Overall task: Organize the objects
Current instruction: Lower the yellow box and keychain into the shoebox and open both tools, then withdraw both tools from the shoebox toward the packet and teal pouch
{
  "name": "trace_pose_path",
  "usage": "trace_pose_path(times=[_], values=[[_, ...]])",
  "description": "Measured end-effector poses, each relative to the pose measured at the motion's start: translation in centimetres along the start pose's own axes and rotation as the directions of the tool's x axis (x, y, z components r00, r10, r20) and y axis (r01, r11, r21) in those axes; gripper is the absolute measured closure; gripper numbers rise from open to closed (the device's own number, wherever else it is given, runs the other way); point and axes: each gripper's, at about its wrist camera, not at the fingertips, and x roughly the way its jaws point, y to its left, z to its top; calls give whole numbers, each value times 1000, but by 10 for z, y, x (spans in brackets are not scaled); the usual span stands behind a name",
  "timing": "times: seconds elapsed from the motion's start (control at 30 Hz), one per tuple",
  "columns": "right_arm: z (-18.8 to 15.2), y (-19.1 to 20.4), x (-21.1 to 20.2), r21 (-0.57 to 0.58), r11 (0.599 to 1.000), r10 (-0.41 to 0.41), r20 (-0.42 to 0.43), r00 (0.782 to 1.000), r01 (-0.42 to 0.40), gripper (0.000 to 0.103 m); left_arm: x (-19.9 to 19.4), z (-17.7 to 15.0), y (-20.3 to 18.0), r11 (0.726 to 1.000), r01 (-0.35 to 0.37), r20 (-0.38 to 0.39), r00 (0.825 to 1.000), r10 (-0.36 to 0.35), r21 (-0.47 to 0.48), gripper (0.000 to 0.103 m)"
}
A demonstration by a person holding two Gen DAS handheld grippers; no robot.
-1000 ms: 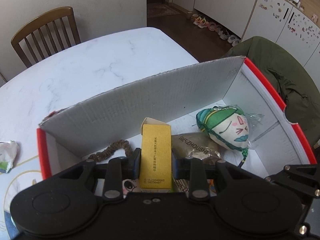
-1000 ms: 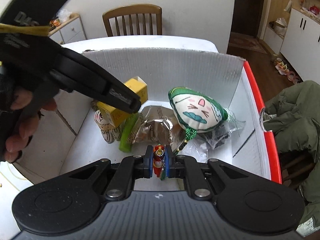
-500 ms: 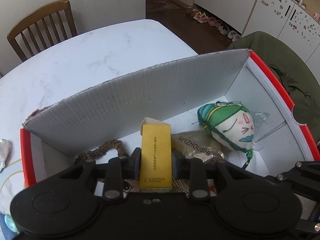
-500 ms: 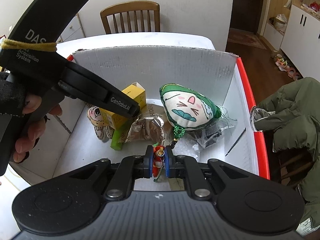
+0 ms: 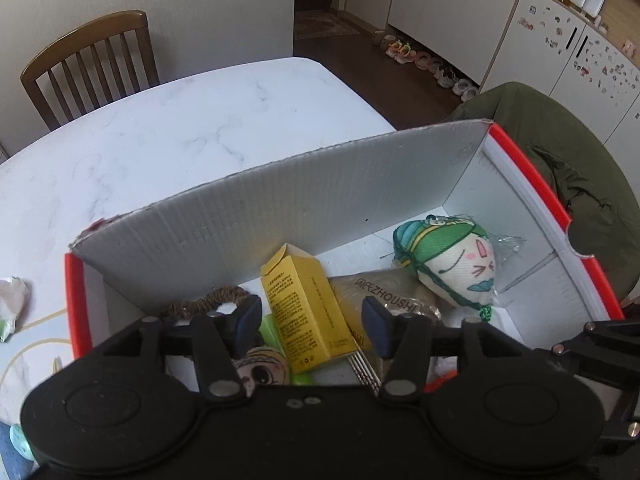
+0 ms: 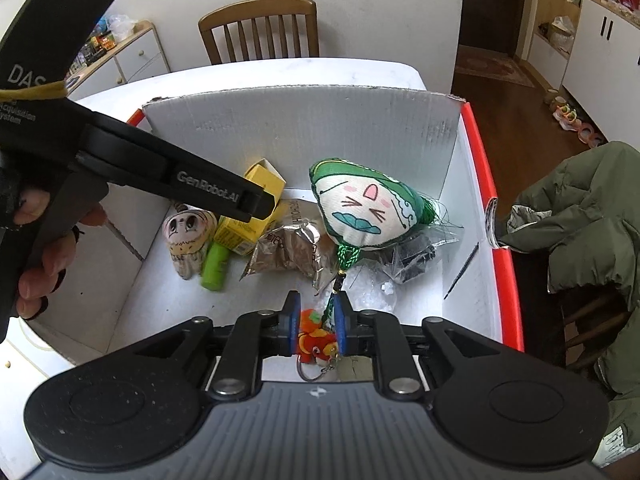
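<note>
carton (image 5: 308,304) in box (image 5: 256,216), plush (image 5: 452,264) to its right

On the left gripper (image 6: 256,204) I can read "GenRobot.AI" in pale letters along its arm. Further back on its black body stands "DAS", and under it small lines that seem to say "Acquisition System", partly cut by a yellow rubber band (image 6: 34,90). On the brown foil packet (image 5: 384,300), just beside the yellow carton (image 5: 308,308), I read "ZHOUSHI" in white. The yellow carton carries several lines of small print, but they are too fine for me to read. I see no readable numbers.
</note>
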Motion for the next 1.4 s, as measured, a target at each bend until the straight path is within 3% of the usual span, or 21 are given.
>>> trace_pose_path(times=[0.13,0.5,0.63,0.87,1.4], values=[[-3,0,-9,-3,1000,8,21,1000,-8,75,-11,-4,3,1000,14,21,1000,-14,-8,43],[-4,5,-46,-5,999,42,100,994,-42,74,-60,-21,1,999,45,120,992,-44,-3,38],[-6,7,-59,2,999,50,126,991,-51,53,-79,-29,-2,999,47,162,986,-48,14,31],[-7,15,-79,3,997,71,168,983,-72,53,-109,-46,6,999,54,220,974,-53,0,20],[-8,79,-99,-21,995,96,231,968,-93,24,-163,-90,75,999,31,310,951,-18,-39,1]])
